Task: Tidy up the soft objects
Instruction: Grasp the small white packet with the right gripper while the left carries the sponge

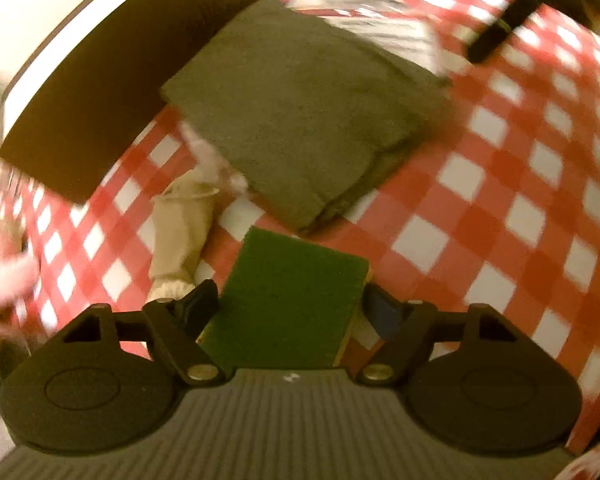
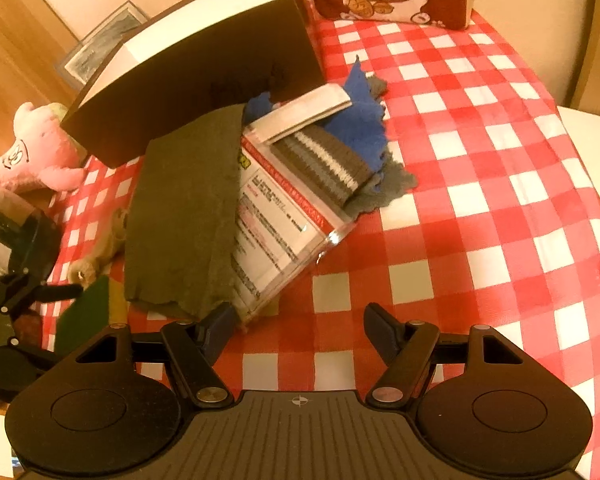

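Green scouring sponge [image 1: 288,296] sits clamped between the left gripper [image 1: 288,304] jaws at lower centre; right gripper [image 2: 296,328] jaws gape wide over checked bench [image 2: 480,200].

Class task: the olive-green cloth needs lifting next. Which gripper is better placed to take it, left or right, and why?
Right. The right gripper is open and empty, its left finger beside the olive-green cloth. The left gripper seems occupied by a green sponge between its fingers.

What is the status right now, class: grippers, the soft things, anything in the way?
Left gripper shut on green sponge. Right gripper open, empty, over checked cloth. Olive towel draped over plastic packet; dark box behind pile.
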Demonstrator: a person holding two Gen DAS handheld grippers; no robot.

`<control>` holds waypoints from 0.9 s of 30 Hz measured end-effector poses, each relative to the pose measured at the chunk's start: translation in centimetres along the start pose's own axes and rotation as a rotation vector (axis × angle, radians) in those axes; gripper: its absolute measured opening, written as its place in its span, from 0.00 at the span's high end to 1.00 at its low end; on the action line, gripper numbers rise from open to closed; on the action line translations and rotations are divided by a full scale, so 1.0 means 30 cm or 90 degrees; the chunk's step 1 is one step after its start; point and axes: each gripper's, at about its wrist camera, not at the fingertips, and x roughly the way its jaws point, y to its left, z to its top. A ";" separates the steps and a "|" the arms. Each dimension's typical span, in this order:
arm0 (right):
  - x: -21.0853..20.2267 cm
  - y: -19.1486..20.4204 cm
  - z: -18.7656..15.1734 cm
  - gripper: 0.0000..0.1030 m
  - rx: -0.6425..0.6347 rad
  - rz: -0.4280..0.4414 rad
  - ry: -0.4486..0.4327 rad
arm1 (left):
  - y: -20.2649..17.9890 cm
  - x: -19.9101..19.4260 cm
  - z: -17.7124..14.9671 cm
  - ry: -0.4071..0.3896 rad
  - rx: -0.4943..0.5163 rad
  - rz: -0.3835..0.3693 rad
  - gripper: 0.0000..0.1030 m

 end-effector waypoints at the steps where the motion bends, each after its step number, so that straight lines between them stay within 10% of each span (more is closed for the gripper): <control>1: -0.002 0.001 0.003 0.31 -0.001 0.002 -0.003 | 0.012 -0.005 0.006 0.004 -0.044 -0.006 0.26; 4: -0.002 0.009 0.012 0.31 -0.010 0.007 -0.008 | 0.042 -0.013 0.007 -0.001 -0.154 -0.009 0.24; 13: -0.014 0.007 0.095 0.31 -0.017 0.036 -0.083 | 0.035 0.019 -0.019 0.009 -0.140 -0.020 0.26; 27: 0.127 -0.114 0.309 0.57 0.178 0.119 -0.155 | 0.200 -0.121 0.143 -0.103 -0.356 0.019 0.28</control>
